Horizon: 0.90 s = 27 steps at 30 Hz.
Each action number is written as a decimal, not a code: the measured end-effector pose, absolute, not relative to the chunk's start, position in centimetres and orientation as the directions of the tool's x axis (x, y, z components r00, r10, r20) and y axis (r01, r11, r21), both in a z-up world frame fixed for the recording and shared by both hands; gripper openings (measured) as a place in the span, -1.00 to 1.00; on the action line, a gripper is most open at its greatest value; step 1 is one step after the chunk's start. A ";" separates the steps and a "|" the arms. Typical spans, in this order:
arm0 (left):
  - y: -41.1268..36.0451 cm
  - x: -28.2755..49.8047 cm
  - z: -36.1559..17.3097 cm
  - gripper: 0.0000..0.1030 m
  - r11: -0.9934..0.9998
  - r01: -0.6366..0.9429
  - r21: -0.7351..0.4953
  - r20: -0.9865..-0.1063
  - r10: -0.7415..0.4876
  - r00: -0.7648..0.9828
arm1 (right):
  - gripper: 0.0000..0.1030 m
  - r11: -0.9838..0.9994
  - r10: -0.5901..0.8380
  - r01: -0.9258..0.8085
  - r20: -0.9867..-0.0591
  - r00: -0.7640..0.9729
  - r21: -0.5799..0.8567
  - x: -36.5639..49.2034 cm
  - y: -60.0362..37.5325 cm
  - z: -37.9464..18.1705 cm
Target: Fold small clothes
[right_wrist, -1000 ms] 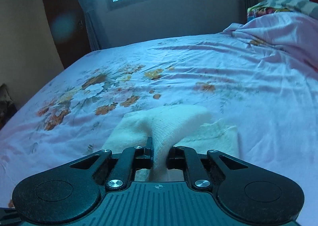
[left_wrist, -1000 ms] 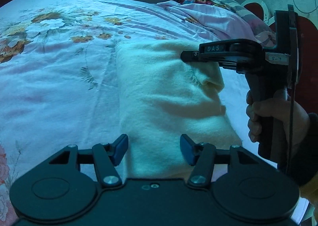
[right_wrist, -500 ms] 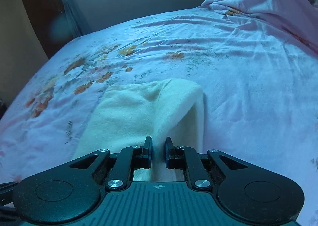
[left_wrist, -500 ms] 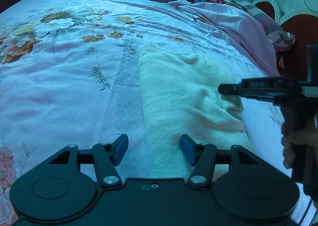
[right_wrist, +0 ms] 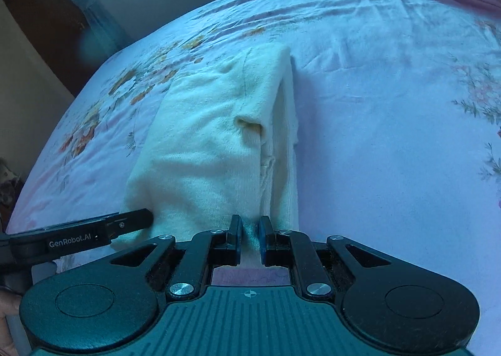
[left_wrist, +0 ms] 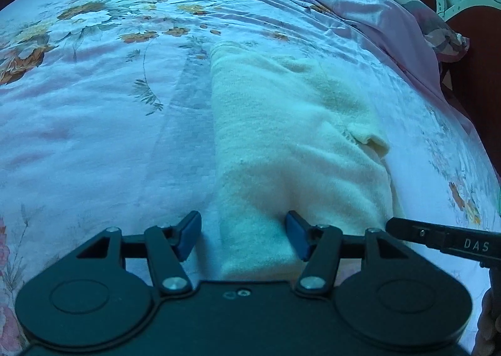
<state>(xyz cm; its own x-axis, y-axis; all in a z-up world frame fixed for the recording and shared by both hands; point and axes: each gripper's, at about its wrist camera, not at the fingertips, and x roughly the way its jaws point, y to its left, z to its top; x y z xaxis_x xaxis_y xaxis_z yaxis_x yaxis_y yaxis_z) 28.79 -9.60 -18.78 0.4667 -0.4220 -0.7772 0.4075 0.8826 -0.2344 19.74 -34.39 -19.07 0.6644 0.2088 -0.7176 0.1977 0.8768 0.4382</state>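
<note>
Cream garment [left_wrist: 297,143] lies folded lengthwise on the floral bedsheet [left_wrist: 94,111], and both tools angle down at its near end. Left gripper [left_wrist: 243,235] stands well apart, its blue pads [left_wrist: 191,230] straddling the near left edge without pressing it. Right gripper [right_wrist: 250,238] has a narrow gap; its jaws have just been easing open, with the garment's near edge between them, and whether they still pinch I can't tell. The cloth looks soft and fuzzy, a long rectangle with a small puckered flap on its right fold.
</note>
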 end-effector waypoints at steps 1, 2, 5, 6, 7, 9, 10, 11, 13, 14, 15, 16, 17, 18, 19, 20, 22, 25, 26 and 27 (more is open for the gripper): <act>-9.5 28.8 -18.8 0.12 0.883 0.406 -0.235 -0.778 -0.421 0.466 | -0.41 0.880 0.203 0.200 -0.721 0.662 0.431 19.6 -34.3 -19.1; -9.4 28.7 -18.7 0.13 0.884 0.405 -0.235 -0.778 -0.421 0.466 | -0.22 0.883 0.200 0.198 -0.723 0.661 0.425 19.4 -34.3 -19.2; -9.5 28.7 -18.7 0.17 0.887 0.405 -0.221 -0.781 -0.410 0.472 | -0.03 0.872 0.216 0.191 -0.705 0.676 0.451 19.1 -34.2 -19.4; -9.6 28.6 -18.7 0.16 0.888 0.405 -0.216 -0.781 -0.406 0.474 | -0.04 0.876 0.205 0.193 -0.703 0.681 0.443 19.1 -34.0 -19.3; -9.7 28.6 -18.8 0.17 0.890 0.404 -0.213 -0.782 -0.403 0.475 | -0.07 0.875 0.201 0.194 -0.698 0.687 0.443 19.2 -33.9 -19.3; -9.6 28.7 -18.8 0.19 0.891 0.400 -0.214 -0.782 -0.402 0.477 | -0.23 0.870 0.216 0.185 -0.691 0.689 0.457 19.6 -33.7 -19.3; -9.5 28.6 -18.9 0.21 0.891 0.400 -0.213 -0.782 -0.401 0.477 | -0.23 0.869 0.228 0.178 -0.693 0.684 0.462 19.9 -33.6 -19.4; -9.5 28.6 -18.9 0.23 0.891 0.401 -0.211 -0.782 -0.400 0.478 | -0.23 0.867 0.234 0.176 -0.692 0.683 0.466 20.2 -33.5 -19.6; -9.4 28.7 -19.0 0.26 0.892 0.399 -0.212 -0.782 -0.399 0.478 | -0.23 0.854 0.240 0.190 -0.689 0.683 0.485 20.6 -33.9 -20.1; -9.4 28.7 -19.0 0.26 0.892 0.399 -0.212 -0.782 -0.400 0.478 | -0.23 0.835 0.236 0.213 -0.679 0.695 0.508 20.7 -34.4 -20.3; -9.3 28.6 -19.0 0.27 0.892 0.399 -0.211 -0.782 -0.399 0.479 | -0.23 0.818 0.223 0.235 -0.666 0.712 0.525 20.7 -34.9 -20.4; -9.3 28.6 -19.0 0.27 0.892 0.400 -0.209 -0.782 -0.398 0.480 | -0.23 0.808 0.210 0.249 -0.657 0.724 0.533 20.7 -35.4 -20.4; -9.4 28.6 -19.0 0.27 0.891 0.404 -0.206 -0.781 -0.398 0.481 | -0.23 0.803 0.205 0.259 -0.656 0.727 0.537 20.7 -35.6 -20.6; -9.4 28.6 -19.0 0.27 0.891 0.406 -0.202 -0.781 -0.396 0.482 | -0.23 0.795 0.212 0.262 -0.655 0.725 0.547 20.7 -35.6 -20.7; -9.5 28.6 -19.1 0.27 0.892 0.406 -0.200 -0.782 -0.395 0.483 | -0.23 0.781 0.238 0.254 -0.649 0.723 0.570 20.6 -35.6 -20.9; -9.5 28.6 -19.1 0.27 0.892 0.405 -0.201 -0.782 -0.395 0.482 | -0.23 0.770 0.275 0.235 -0.641 0.717 0.593 20.5 -35.4 -21.0; -9.5 28.6 -19.1 0.27 0.893 0.402 -0.202 -0.782 -0.394 0.483 | -0.23 0.782 0.280 0.216 -0.639 0.716 0.584 20.5 -34.8 -20.9; -9.5 28.5 -19.1 0.27 0.893 0.403 -0.200 -0.782 -0.393 0.483 | -0.30 0.751 0.280 0.244 -0.630 0.724 0.614 21.1 -35.3 -21.2; -9.5 28.5 -19.0 0.27 0.893 0.403 -0.200 -0.782 -0.393 0.483 | -0.30 0.735 0.273 0.258 -0.623 0.733 0.627 21.3 -35.5 -21.2; -9.5 28.5 -19.1 0.27 0.894 0.401 -0.200 -0.782 -0.392 0.484 | -0.30 0.724 0.267 0.269 -0.618 0.740 0.635 21.6 -35.6 -21.2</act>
<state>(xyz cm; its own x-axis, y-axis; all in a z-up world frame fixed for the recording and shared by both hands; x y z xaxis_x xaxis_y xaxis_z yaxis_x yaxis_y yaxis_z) 28.51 -9.52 -19.07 0.4841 -0.3924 -0.7821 0.4011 0.8939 -0.2002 21.61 -35.60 -21.18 0.7395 0.2671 -0.6178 0.2690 0.7241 0.6351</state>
